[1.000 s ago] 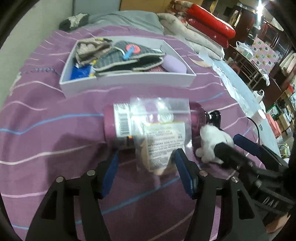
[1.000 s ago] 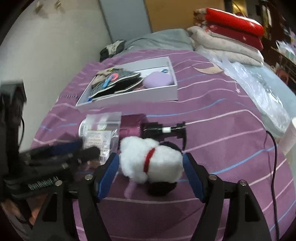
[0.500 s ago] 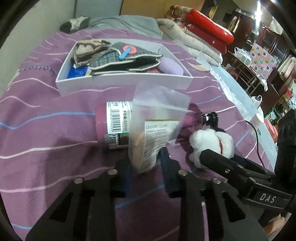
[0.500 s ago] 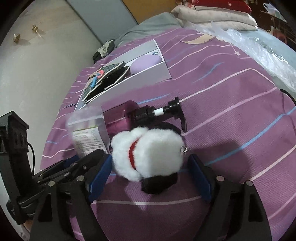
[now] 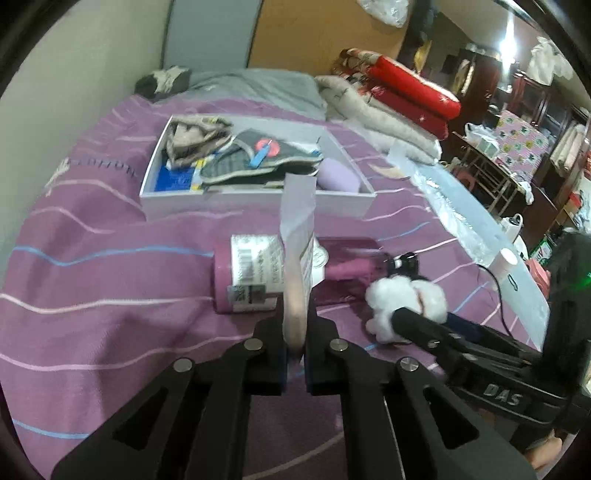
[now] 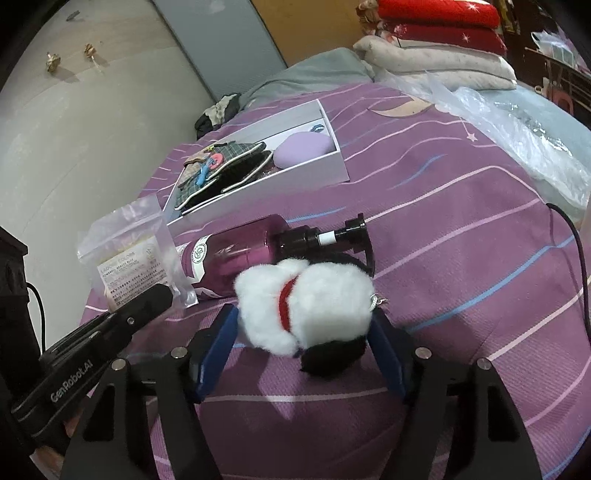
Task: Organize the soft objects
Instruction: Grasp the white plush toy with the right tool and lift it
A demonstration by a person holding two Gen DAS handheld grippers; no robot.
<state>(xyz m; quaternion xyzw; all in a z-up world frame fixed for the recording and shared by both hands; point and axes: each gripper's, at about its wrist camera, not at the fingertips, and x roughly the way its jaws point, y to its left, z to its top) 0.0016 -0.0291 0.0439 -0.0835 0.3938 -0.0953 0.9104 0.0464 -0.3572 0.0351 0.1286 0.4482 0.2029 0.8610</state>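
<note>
Purple bedspread (image 6: 461, 229), left claw (image 5: 295, 354) pinching plastic pouch (image 5: 297, 236), right claw (image 6: 301, 341) closing around plush toy (image 6: 306, 299)

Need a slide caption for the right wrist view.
Right claw closing around white fluffy plush toy with red collar on purple striped bedspread, beside a toppled magenta pump bottle.

1. I work over a bed with a purple striped sheet (image 5: 92, 280).
2. A pale wall (image 6: 92, 122) runs along my left, with two brass hooks (image 6: 70, 59).
3. Folded red quilts (image 5: 410, 94) are stacked at the bed's far end.
4. Dark wooden cabinets (image 5: 517, 92) stand under a bright lamp (image 5: 511, 35).
</note>
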